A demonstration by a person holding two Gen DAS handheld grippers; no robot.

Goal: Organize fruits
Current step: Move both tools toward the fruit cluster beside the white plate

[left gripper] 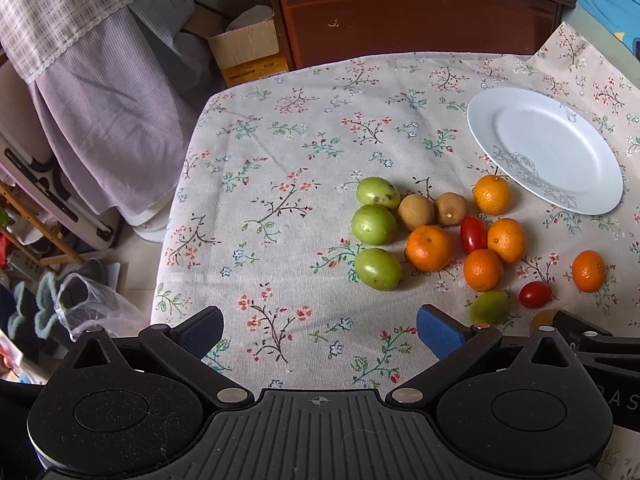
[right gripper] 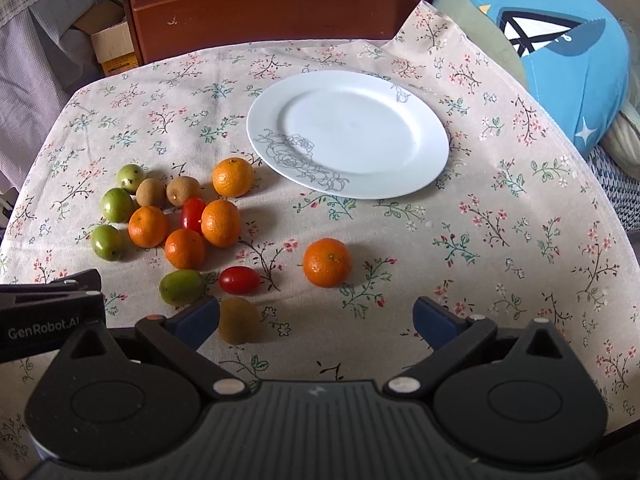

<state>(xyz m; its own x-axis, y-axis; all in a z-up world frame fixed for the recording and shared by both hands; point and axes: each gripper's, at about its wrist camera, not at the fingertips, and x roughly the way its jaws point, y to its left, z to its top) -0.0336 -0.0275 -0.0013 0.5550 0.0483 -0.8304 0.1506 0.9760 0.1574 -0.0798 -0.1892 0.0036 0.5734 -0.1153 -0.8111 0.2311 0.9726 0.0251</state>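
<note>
Item: plate [right gripper: 420, 168], bare; fruit loose on tablecloth [right gripper: 500, 280]. Left gripper [left gripper: 320, 330] and right gripper [right gripper: 316, 320]: jaws spread, empty. Step: first pick pending (likely the lone orange [right gripper: 327, 263], nearest the right gripper).

Left hand-held gripper [left gripper: 320, 334]: jaws spread wide, nothing between them; blue-padded fingertips [left gripper: 438, 334] level with each other, both raised clear of the counter [left gripper: 280, 160]; black linkage arms and round pivot housings fill the lower frame. Right hand-held gripper [right gripper: 316, 322]: jaws likewise wide apart and empty, blue-padded fingertips [right gripper: 434, 322] level, held above the counter. The two units sit side by side, close together: the body of each shows at the edge of the other's view. No hand or sleeve visible.
</note>
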